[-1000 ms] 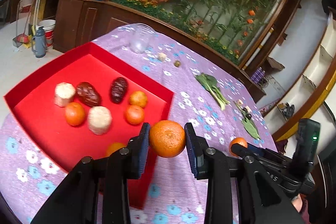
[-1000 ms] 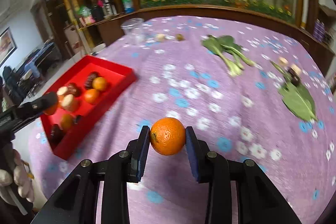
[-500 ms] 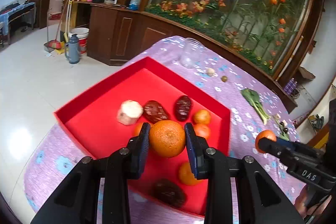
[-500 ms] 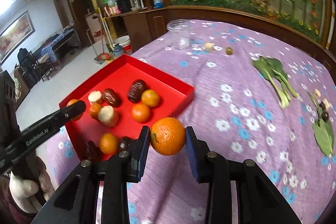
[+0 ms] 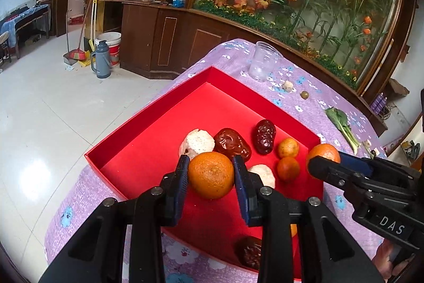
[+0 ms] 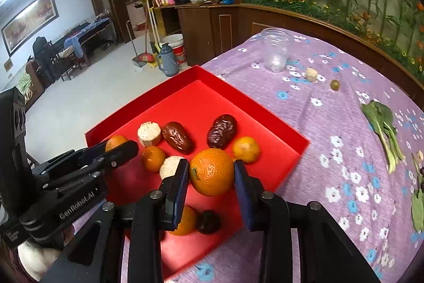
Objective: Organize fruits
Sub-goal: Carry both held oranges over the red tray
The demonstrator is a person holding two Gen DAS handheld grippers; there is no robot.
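Two oranges pinched: left gripper [image 5: 211,175] | right gripper [image 6: 211,173] | red tray [image 6: 254,105] near fruit half-hidden behind fingers

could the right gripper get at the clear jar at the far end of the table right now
Probably not as things stand. The right gripper is shut on an orange over the red tray. The clear jar stands unobstructed beyond the tray, but the jaws are full.

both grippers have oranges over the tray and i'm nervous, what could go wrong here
The left gripper and right gripper are close together over the red tray, so they might bump. The left orange could land on the white chunk or date and roll.
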